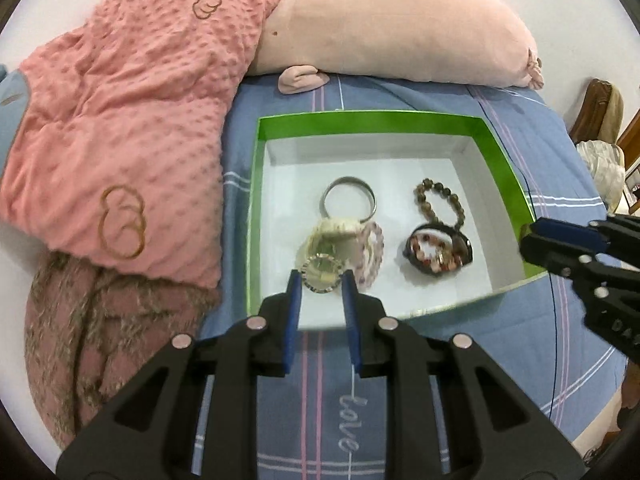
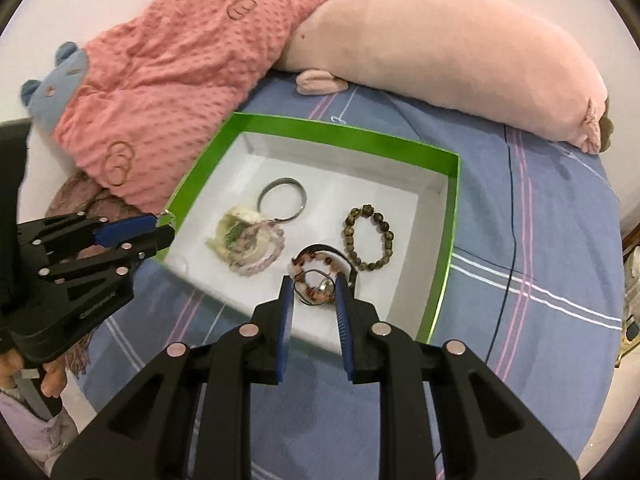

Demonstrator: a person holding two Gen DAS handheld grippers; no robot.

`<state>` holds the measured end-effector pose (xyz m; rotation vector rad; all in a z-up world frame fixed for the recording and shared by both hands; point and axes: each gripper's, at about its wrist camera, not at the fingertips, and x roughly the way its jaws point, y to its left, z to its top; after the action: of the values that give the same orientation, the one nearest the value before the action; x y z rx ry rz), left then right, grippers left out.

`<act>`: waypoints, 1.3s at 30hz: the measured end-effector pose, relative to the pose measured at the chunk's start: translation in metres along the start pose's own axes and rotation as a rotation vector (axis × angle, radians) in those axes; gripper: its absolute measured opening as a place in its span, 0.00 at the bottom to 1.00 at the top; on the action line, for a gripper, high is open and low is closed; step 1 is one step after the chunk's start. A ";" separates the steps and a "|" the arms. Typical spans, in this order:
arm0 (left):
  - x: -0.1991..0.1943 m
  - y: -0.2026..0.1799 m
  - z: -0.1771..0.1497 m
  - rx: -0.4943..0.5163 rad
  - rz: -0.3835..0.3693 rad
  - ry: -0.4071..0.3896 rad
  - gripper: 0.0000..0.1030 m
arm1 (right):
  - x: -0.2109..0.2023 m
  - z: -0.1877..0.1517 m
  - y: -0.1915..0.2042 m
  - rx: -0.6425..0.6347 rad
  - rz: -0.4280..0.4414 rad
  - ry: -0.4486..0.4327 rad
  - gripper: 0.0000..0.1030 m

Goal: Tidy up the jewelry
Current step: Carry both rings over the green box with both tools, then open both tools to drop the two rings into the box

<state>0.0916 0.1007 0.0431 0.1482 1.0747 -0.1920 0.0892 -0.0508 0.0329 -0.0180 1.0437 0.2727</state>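
Note:
A green-rimmed white box point(image 1: 376, 122) point(image 2: 450, 240) lies on the bed and holds jewelry: a silver bangle point(image 1: 349, 198) point(image 2: 281, 199), a brown bead bracelet point(image 1: 440, 200) point(image 2: 369, 237), a cream and pink bracelet heap with a round watch face point(image 1: 322, 270) point(image 2: 248, 242), and a dark ring of reddish beads point(image 1: 438, 254) point(image 2: 316, 276). My left gripper point(image 1: 322, 280) is open, with its tips on either side of the watch face. My right gripper point(image 2: 313, 286) is open around the dark ring, and it shows in the left wrist view point(image 1: 560, 240).
A pink dotted blanket point(image 1: 120, 120) and a brown scarf point(image 1: 100, 340) lie left of the box. A long pink plush pillow point(image 1: 400, 28) lies behind it. The blue striped sheet point(image 1: 320, 400) spreads in front. The bed edge falls off at the right.

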 end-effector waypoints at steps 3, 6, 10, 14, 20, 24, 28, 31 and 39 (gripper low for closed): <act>0.016 -0.005 0.011 0.010 -0.005 0.017 0.20 | 0.017 0.007 -0.006 0.007 0.001 0.029 0.20; 0.030 -0.009 0.020 0.018 -0.009 0.035 0.20 | 0.031 0.014 -0.010 0.006 0.004 0.050 0.20; 0.049 -0.013 0.030 0.025 -0.013 0.057 0.20 | 0.045 0.024 -0.018 0.009 0.001 0.067 0.20; 0.066 -0.013 0.042 0.024 -0.010 0.071 0.20 | 0.061 0.036 -0.028 0.020 -0.006 0.083 0.20; 0.092 -0.015 0.053 0.030 -0.009 0.104 0.20 | 0.083 0.038 -0.035 0.026 -0.013 0.123 0.20; 0.101 -0.018 0.055 0.034 -0.007 0.122 0.21 | 0.086 0.038 -0.039 0.036 -0.025 0.129 0.25; 0.099 -0.019 0.057 0.033 0.000 0.123 0.33 | 0.072 0.039 -0.038 0.042 -0.028 0.101 0.37; 0.088 -0.019 0.055 0.031 0.015 0.101 0.51 | 0.046 0.039 -0.034 0.055 -0.038 0.048 0.57; 0.029 -0.018 0.039 0.009 0.069 -0.005 0.80 | -0.018 0.020 -0.010 0.101 -0.069 -0.071 0.89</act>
<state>0.1340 0.0725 0.0353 0.1927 1.0620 -0.1350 0.1005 -0.0616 0.0571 0.0461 0.9835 0.1566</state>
